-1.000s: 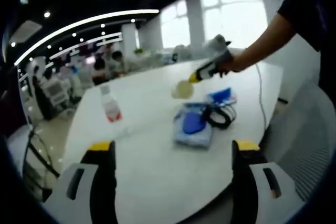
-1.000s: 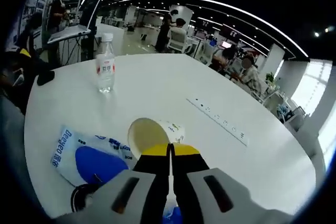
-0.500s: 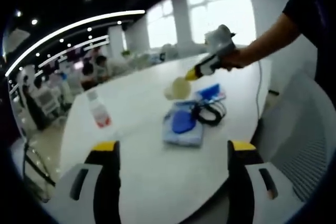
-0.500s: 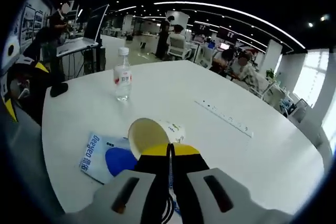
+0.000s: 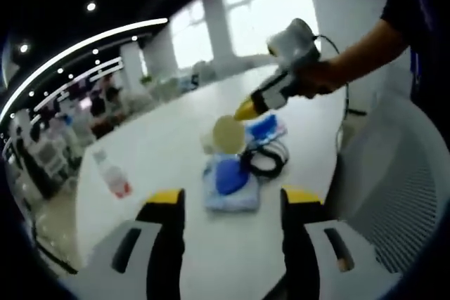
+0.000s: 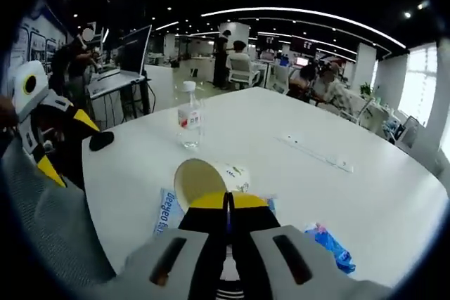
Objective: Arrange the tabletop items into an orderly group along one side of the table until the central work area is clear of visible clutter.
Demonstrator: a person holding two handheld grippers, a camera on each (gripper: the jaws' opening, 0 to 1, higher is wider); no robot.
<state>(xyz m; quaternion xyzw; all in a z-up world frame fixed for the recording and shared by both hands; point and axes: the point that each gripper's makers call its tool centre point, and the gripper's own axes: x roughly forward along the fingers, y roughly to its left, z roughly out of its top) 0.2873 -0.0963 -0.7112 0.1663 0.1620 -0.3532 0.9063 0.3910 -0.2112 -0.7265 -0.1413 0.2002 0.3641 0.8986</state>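
Cup (image 6: 199, 183) lifted higher by R gripper (image 6: 227, 205); L view: cable coil (image 5: 264, 161).

In the right gripper view, our closed jaws cover the lower half of the paper cup (image 6: 204, 182) and most of the blue-printed packet (image 6: 166, 211); the print on the cup is too small to read. In the left gripper view, motion blur smears the water bottle (image 5: 112, 178), and the black cable coil (image 5: 264, 160) lies partly behind the cup.
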